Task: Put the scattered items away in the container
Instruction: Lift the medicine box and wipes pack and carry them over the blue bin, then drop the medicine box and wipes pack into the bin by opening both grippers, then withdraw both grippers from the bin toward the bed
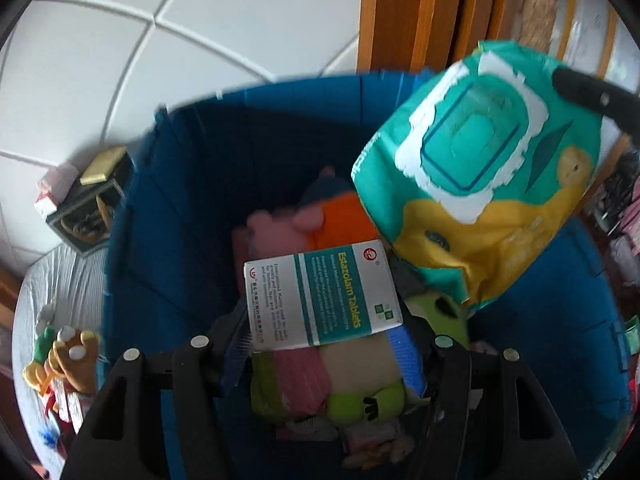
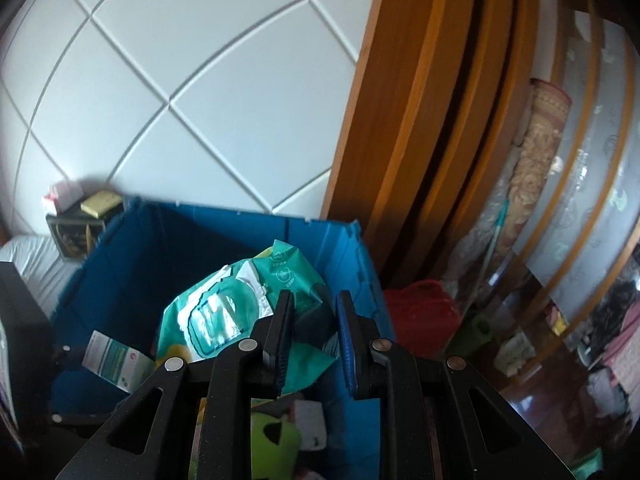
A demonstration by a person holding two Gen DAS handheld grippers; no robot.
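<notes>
Your right tool [image 2: 314, 334] is pinching the wipes pack [image 2: 248, 312] by one end — long axis hanging down over the blue container [image 2: 132, 248]; your left tool [image 1: 320, 344] is gripping the tablet box [image 1: 320, 296] inside it.

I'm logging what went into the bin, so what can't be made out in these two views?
- Left wrist: the left gripper and tablet box cover the toys beneath; their shapes are unclear.
- Left wrist: the wipes pack hides the blue bin's right corner.
- Right wrist: the right gripper fingers hide the pack's pinched edge.
</notes>
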